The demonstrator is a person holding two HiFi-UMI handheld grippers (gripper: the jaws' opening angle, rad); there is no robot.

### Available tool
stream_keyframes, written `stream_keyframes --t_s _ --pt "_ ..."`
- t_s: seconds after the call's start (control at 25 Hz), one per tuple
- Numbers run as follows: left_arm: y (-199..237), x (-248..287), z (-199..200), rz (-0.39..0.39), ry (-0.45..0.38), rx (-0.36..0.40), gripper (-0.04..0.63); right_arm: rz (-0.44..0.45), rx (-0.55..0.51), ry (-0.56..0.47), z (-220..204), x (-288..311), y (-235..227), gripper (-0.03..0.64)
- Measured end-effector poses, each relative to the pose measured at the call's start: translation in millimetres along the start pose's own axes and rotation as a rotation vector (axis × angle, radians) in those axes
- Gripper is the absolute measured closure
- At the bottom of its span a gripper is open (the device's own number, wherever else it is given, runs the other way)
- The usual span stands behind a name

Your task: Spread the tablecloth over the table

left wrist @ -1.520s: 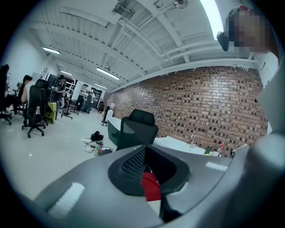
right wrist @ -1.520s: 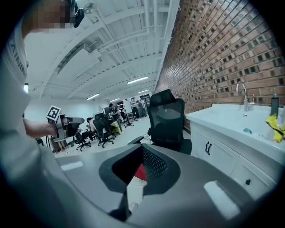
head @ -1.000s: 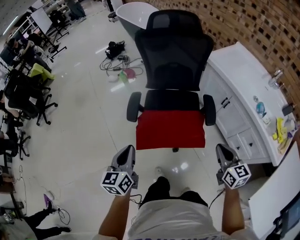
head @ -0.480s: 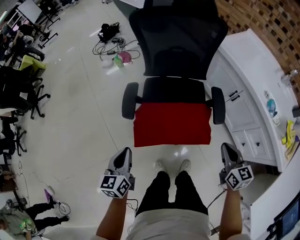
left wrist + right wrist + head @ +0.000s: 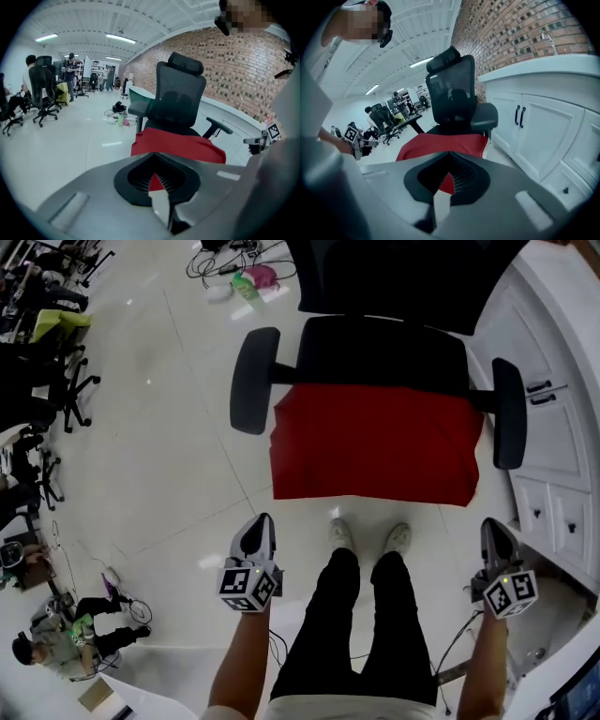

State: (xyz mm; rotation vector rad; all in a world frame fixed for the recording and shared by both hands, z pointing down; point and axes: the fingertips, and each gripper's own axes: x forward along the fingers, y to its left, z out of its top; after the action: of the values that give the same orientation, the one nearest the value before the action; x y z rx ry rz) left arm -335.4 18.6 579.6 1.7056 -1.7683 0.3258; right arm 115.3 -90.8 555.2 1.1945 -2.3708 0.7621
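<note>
- The setting was an open-plan office or lab hall.
- A glossy white floor [image 5: 159, 427] ran beneath long ceiling tube lights [image 5: 121, 38].
- Wheeled office chairs [image 5: 42, 89] were grouped along one side.
- A whiteboard [image 5: 87, 70] stood at the far end, near standing people [image 5: 71, 68].
- A brick wall [image 5: 234, 70] backed a run of white cabinets [image 5: 543, 126].
- Loose cables [image 5: 112, 112] lay on the floor.

Person: black long trousers [image 5: 367, 615], pale off-white shoes [image 5: 343, 532], light grey shirt hem [image 5: 356, 709] at the near edge. The left gripper [image 5: 262, 521] and right gripper [image 5: 493, 527] are grey tapered shells. Each has a black-and-white square-marker cube [image 5: 249, 587] at its near end. A thin black cable [image 5: 277, 647] trails off each one.
</note>
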Motion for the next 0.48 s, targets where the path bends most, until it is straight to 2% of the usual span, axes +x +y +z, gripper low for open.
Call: stream_keyframes --t_s 0.08,0.2,0.32,0.4,0.48 --pt "17 25 -33 -0.008 0.016 -0.015 0.588 -0.004 0.005 0.050 -34 14 -12 0.609" --pt "41 56 -78 -0.027 0.058 -0.043 0.540 0.017 0.004 0.110 -77 31 -14 0.609" --pt "60 77 -104 -0.024 0.086 -0.046 0.512 0.040 0.002 0.156 -109 44 -9 0.609" --pt "71 90 -118 -0.016 0.098 -0.045 0.470 0.052 0.005 0.174 -124 54 -6 0.609" --pt "81 103 -132 -0.010 0.111 -0.055 0.393 0.072 0.004 0.182 -135 64 0 0.609"
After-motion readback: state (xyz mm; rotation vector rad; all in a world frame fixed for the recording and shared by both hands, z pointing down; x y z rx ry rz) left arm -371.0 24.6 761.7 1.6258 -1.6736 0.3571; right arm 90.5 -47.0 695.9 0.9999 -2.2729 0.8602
